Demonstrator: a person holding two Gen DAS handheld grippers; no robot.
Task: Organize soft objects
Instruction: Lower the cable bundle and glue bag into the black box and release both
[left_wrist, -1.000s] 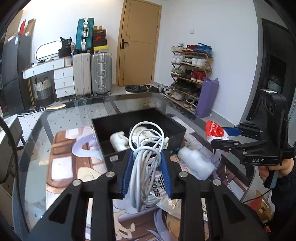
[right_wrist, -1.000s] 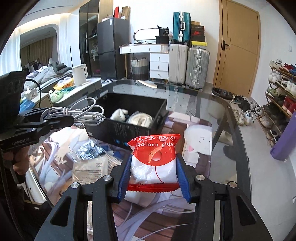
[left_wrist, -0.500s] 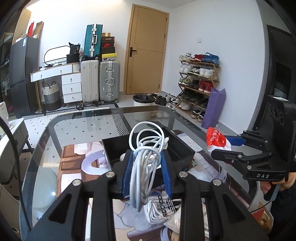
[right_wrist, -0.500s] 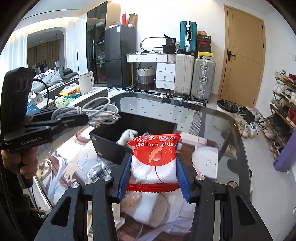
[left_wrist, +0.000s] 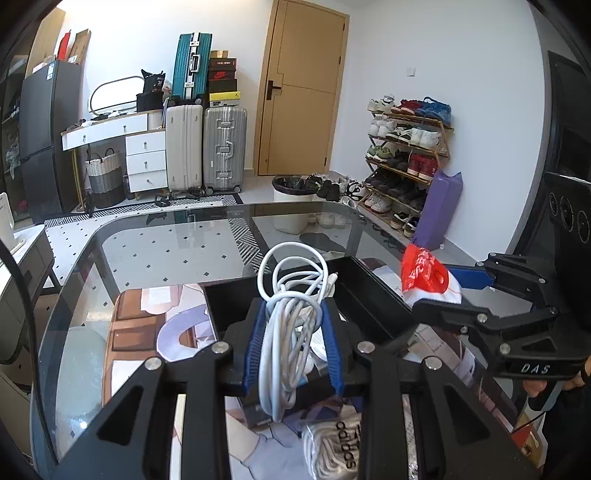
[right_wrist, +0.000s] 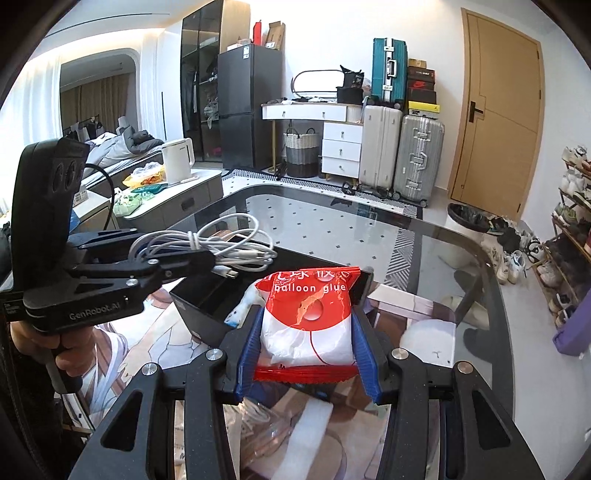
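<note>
My left gripper (left_wrist: 293, 347) is shut on a bundle of white cable (left_wrist: 286, 332), held in the air just in front of the black box (left_wrist: 373, 295). In the right wrist view the same left gripper (right_wrist: 207, 260) and its cable (right_wrist: 221, 247) hang over the box's near left corner (right_wrist: 201, 314). My right gripper (right_wrist: 306, 354) is shut on a red and white bag of balloon glue (right_wrist: 308, 321), raised over the box's near edge. From the left wrist view the bag (left_wrist: 424, 273) shows at the box's right side. A white soft thing (right_wrist: 245, 304) lies inside the box.
The glass table (left_wrist: 166, 247) carries a printed mat (left_wrist: 133, 332). A bagged white item marked adidas (left_wrist: 336, 446) lies below my left gripper. Packets and a white foam piece (right_wrist: 310, 424) lie under my right gripper. Suitcases, a shoe rack and a door stand beyond.
Both grippers rose a little and moved forward toward the black box with their loads. The box sits closer and lower in both views; the grips are unchanged.
</note>
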